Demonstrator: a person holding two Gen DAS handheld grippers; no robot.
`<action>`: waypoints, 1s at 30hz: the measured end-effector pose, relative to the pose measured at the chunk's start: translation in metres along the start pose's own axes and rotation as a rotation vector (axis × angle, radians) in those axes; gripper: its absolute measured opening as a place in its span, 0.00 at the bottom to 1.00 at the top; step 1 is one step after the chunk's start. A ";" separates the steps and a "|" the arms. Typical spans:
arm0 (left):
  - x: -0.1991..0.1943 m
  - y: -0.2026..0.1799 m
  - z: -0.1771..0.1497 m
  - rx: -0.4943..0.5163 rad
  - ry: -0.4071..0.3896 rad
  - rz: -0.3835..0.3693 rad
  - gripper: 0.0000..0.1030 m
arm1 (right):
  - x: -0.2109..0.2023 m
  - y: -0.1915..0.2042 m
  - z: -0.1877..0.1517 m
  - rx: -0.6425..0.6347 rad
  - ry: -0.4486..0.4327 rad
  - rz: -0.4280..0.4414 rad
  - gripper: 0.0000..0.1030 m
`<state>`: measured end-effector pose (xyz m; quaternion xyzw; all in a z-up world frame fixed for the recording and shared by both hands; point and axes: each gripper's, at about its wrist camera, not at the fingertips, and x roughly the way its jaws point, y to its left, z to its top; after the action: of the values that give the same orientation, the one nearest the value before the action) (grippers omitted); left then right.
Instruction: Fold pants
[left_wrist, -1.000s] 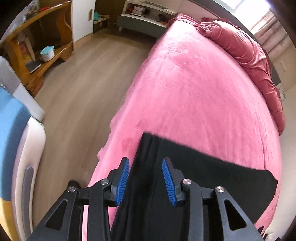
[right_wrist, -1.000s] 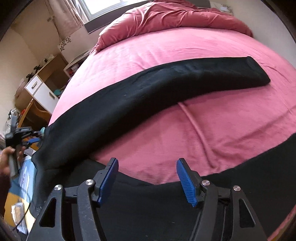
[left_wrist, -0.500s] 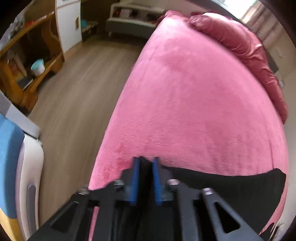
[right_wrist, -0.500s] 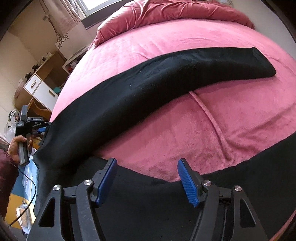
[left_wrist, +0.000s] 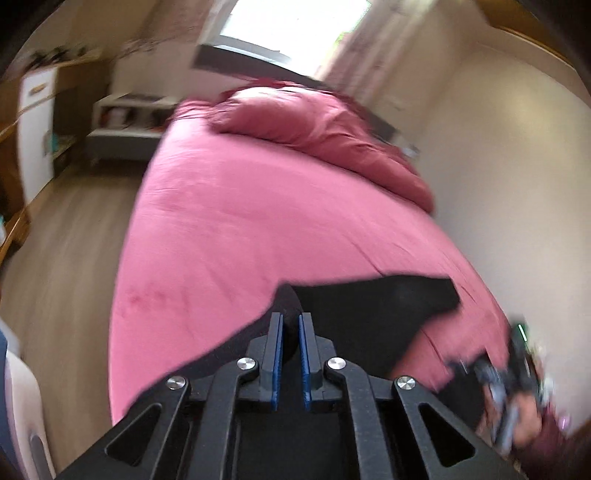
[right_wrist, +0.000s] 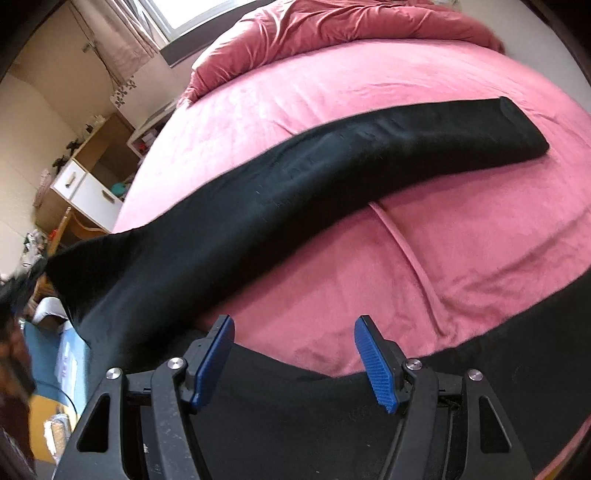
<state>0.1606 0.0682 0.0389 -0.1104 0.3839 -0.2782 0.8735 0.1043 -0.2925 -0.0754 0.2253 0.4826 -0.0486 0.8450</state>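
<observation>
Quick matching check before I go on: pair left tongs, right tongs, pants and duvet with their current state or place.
Column 1:
1. left tongs
2. right tongs
3. pants
4. duvet

Column 2:
A. bunched at the head of the bed
B. open, nothing gripped
C. shut on black fabric
D. one leg stretched across the pink bedcover

Pairs: 1-C, 2-B, 3-D, 4-A

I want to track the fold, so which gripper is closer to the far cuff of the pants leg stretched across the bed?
Right. The right gripper hovers open at the crotch; the left gripper pinches the pants waistband, farther from the cuff.
</observation>
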 end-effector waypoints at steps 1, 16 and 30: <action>-0.011 -0.013 -0.014 0.031 0.007 -0.036 0.07 | 0.000 0.003 0.004 -0.007 0.000 0.016 0.66; -0.053 -0.062 -0.126 0.116 0.173 -0.174 0.06 | 0.059 0.032 0.115 0.170 0.026 0.153 0.66; -0.063 -0.031 -0.115 0.019 0.145 -0.124 0.06 | 0.108 0.039 0.159 0.114 0.055 -0.049 0.07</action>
<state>0.0291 0.0808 0.0118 -0.1052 0.4360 -0.3428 0.8254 0.2991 -0.3108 -0.0838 0.2622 0.5076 -0.0904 0.8157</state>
